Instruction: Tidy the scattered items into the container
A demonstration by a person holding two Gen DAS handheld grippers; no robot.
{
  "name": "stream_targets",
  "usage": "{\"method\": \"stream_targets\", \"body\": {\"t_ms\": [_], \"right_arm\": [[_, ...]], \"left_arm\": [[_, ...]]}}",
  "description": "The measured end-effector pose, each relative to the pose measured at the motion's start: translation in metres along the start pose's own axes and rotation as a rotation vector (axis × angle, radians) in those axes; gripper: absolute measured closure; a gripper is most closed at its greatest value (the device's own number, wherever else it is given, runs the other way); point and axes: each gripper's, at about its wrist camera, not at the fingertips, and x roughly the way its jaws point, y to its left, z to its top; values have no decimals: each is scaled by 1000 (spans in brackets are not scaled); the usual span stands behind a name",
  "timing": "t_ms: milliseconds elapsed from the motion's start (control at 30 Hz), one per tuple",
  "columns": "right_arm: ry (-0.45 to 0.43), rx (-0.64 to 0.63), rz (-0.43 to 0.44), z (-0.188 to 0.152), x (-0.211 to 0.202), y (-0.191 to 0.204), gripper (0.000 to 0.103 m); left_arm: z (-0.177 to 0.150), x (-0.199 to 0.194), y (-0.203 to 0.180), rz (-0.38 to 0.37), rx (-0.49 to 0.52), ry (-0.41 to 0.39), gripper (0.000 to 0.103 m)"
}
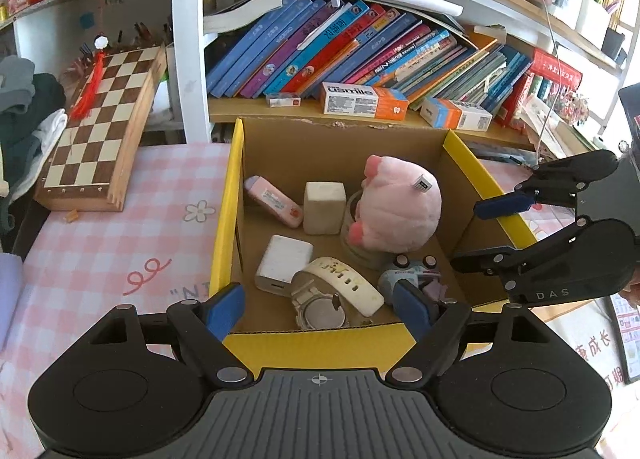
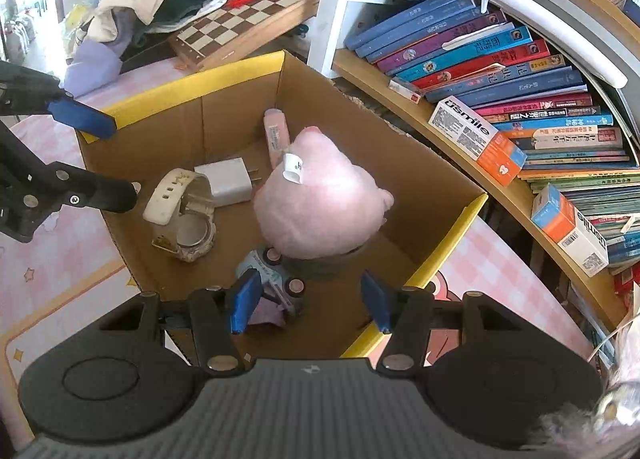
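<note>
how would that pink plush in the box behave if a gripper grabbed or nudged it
The pink plush toy looks soft and rounded, so it would probably squash between the fingers instead of resisting. It is likely light for its bulk. It sits propped over a jar-like object and not flat on the cardboard box floor, so a push might tip or roll it off.
</note>
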Motion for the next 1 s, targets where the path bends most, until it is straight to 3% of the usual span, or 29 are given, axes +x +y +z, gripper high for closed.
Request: {"method": "stream_targets", "body": {"t_ms": [233, 467, 633, 1000], "right_arm": [[-59, 12, -72, -7, -17, 15, 45], [-165, 131, -161, -16, -59, 30, 41], [-219, 284, -240, -29, -80, 54, 35], [-247, 449, -338, -61, -108, 151, 24]], "left_arm": [[-10, -24, -11, 77, 128, -145, 18], [-14, -54, -3, 71, 92, -223, 18], [-27, -72, 2, 72, 82, -244, 15], [-90, -120, 14, 95, 115, -216, 13]]}}
